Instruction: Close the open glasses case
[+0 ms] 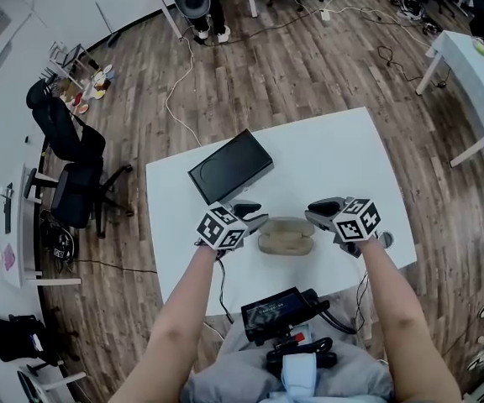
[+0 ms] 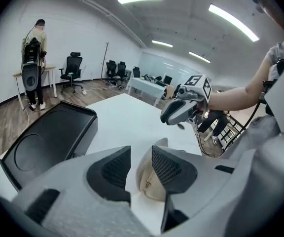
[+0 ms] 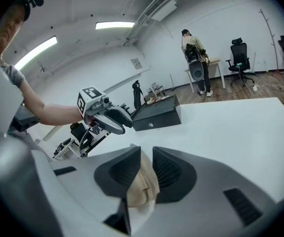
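A beige glasses case [image 1: 286, 235] lies on the white table [image 1: 334, 149] near its front edge, its lid partly raised. My left gripper [image 1: 255, 215] hovers just over the case's left end and my right gripper [image 1: 313, 212] over its right end, the two facing each other. In the left gripper view the jaws [image 2: 141, 157] stand apart, with the case [image 2: 149, 179] showing through the gap beyond them. In the right gripper view the jaws [image 3: 147, 162] also leave a gap, and the case [image 3: 141, 189] lies just past them. Neither pair of pads presses on it.
A black box [image 1: 229, 166] sits on the table behind the left gripper. A black office chair [image 1: 78, 183] stands left of the table. A person [image 2: 33, 58] stands by a far desk. A small screen device [image 1: 276, 313] rests on the lap at the front edge.
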Tool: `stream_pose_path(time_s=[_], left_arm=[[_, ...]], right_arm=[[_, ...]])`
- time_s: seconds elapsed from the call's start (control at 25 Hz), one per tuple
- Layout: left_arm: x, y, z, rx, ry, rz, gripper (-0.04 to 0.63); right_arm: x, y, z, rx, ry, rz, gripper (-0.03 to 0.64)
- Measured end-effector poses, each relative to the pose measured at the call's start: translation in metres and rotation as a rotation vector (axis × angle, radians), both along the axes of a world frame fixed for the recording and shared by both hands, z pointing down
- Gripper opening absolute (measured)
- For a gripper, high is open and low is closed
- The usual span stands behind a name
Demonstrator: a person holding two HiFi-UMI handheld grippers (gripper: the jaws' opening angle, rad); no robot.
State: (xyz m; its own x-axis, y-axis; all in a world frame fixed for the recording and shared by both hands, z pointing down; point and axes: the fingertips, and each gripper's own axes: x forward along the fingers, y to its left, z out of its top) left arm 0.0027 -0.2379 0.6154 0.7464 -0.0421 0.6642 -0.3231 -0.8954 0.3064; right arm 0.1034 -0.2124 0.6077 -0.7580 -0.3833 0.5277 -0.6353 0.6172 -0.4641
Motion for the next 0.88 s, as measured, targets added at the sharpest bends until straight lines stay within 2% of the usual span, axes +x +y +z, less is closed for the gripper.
stream_pose_path(time_s=[0.28, 0.48, 0.68, 0.88], left_arm=[[0.011, -0.015, 0.032, -0.081, -0.073, 0.022, 0.121], [0.015, -0.011, 0.046, -0.144, -0.077, 0.045, 0.121], [0.011, 0.003, 0.042, -0.137, -0.062, 0.085, 0.121], [0.011, 0.018, 0.04, -0.112, -0.091, 0.129, 0.12]], right_arm=[[0.005, -0.009, 0.044, -0.121, 0.115, -0.041, 0.094], [-0.001, -0.006, 0.054, -0.175, 0.106, -0.071, 0.1], [-0.01, 0.008, 0.048, -0.179, 0.093, -0.128, 0.106], [-0.013, 0.022, 0.045, -0.155, 0.128, -0.182, 0.106]])
